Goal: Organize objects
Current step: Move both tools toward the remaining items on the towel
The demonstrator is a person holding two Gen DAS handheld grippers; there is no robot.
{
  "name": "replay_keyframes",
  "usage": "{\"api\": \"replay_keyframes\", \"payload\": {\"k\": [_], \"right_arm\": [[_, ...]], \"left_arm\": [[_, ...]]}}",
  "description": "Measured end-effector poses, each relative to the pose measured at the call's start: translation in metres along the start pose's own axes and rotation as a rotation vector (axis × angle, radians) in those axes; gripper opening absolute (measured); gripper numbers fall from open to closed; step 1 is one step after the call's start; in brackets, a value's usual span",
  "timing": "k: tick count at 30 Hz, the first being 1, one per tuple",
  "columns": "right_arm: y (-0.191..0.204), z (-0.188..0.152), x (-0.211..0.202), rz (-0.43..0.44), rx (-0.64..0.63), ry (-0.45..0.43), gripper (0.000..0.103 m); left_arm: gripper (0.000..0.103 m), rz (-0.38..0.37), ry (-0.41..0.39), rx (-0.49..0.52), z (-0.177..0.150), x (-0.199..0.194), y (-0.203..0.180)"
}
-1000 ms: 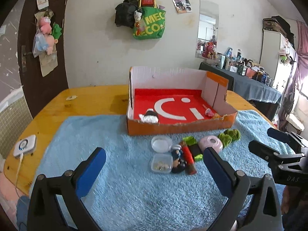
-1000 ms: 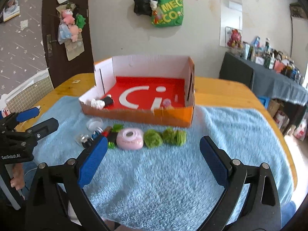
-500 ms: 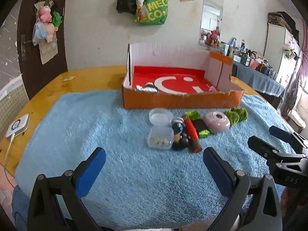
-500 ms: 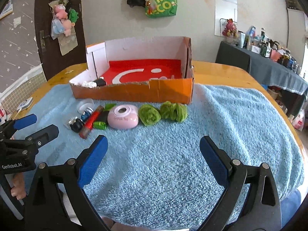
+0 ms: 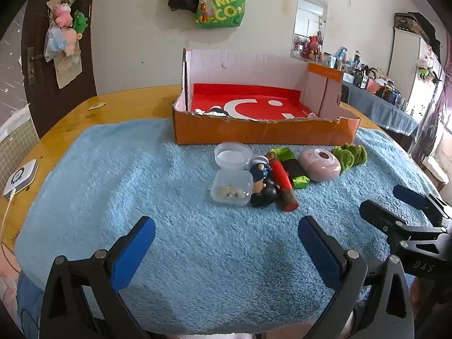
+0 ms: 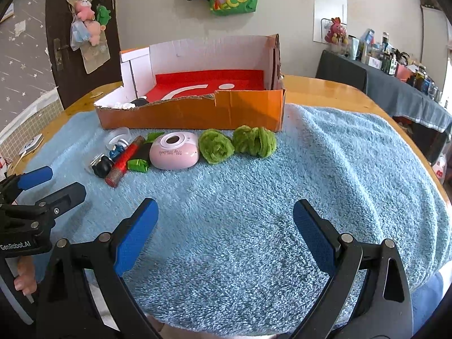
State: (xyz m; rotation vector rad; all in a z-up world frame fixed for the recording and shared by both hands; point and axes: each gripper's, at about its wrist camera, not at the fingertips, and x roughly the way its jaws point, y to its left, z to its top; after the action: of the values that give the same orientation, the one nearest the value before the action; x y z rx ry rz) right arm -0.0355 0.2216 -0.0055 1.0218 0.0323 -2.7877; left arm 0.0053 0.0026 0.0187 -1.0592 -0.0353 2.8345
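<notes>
While both tools hover low over the near edge of the blue towel (image 5: 118, 175), the left gripper (image 5: 226, 243) has its blue-padded jaws spread wide with nothing between them, and the right gripper (image 6: 225, 227) is just as wide apart and equally empty. Each shows up at the edge of the other's view, side by side above the towel.

Farther out, a cluster of small things lies on the towel in a rough row. At its left end a square clear container (image 5: 232, 188) holds a few pale bits, with a round clear lid (image 5: 233, 155) just behind it. Touching the container on its right is a small figurine (image 5: 262, 180) with a blue body and black feet, and a red cylinder (image 5: 282, 182) lies against that. Next come a dark wrapped sweet with green foil ends (image 5: 293, 171), a pink oval case (image 6: 173, 154), and two green fuzzy balls (image 6: 237, 145) lying close together at the right end.

Just behind the row stands an orange cardboard box (image 5: 262, 134) with a red floor, white inner walls and a torn front rim; a small black-and-white item (image 5: 213, 111) sits in its near left corner.

Beyond the box, the wooden table (image 5: 127, 104) shows, and a green bag (image 5: 221, 10) hangs on the wall.
</notes>
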Motion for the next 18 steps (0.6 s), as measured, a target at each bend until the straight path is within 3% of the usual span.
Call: {"api": "replay_keyframes", "payload": {"k": [18], "right_arm": [[-0.004, 0.003, 0.011, -0.007, 0.004, 0.027, 0.098]], "left_arm": [[0.103, 0.024, 0.049, -0.021, 0.009, 0.017, 0.019]]}}
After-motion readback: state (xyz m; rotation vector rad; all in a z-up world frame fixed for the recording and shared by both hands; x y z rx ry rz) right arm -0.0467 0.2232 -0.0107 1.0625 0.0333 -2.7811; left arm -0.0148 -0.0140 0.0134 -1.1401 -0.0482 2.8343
